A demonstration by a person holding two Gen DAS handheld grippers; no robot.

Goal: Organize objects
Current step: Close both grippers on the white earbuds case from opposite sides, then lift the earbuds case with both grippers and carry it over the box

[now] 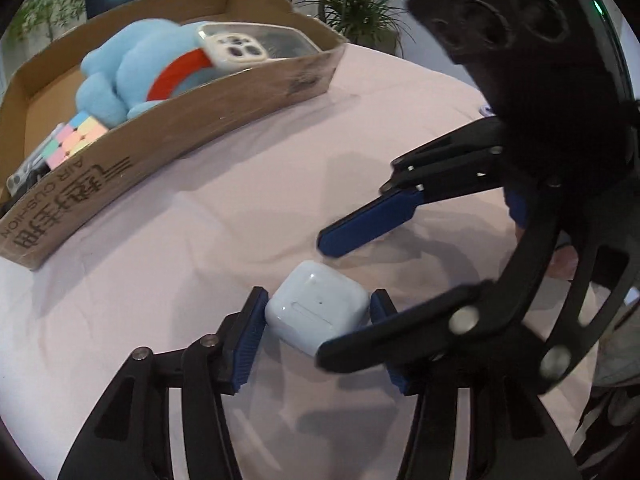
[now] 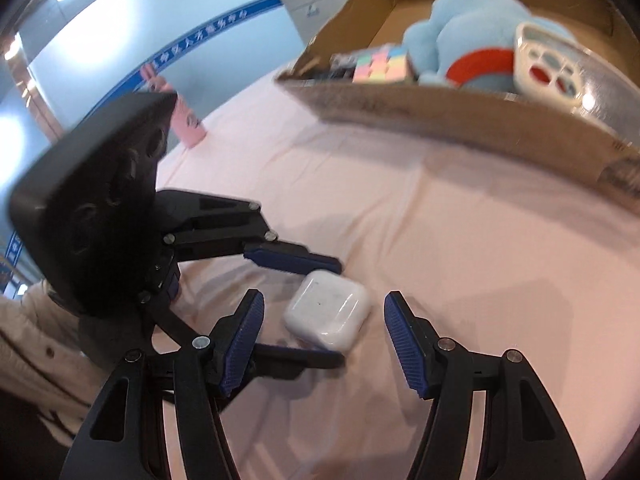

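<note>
From my left wrist cam, the left gripper point(image 1: 318, 316) is clamped on the white earbud case point(image 1: 318, 312) sitting on the pink tablecloth point(image 1: 240, 208). The right gripper point(image 2: 324, 320) hangs released, pads clear of it, and one of its fingers blocks my view of the case's near corner. The cardboard box point(image 1: 224, 108) behind holds a blurry blue plush point(image 1: 132, 76), phone point(image 1: 248, 46) and pastel cube point(image 1: 74, 140).

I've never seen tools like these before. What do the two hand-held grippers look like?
Each hand-held gripper, the left and the right, has black linked bars joined by silver pins, ending in two flat blue ribbed pads. Behind sits a bulky black housing with round recesses. A light-coloured sleeve shows beside it.
</note>
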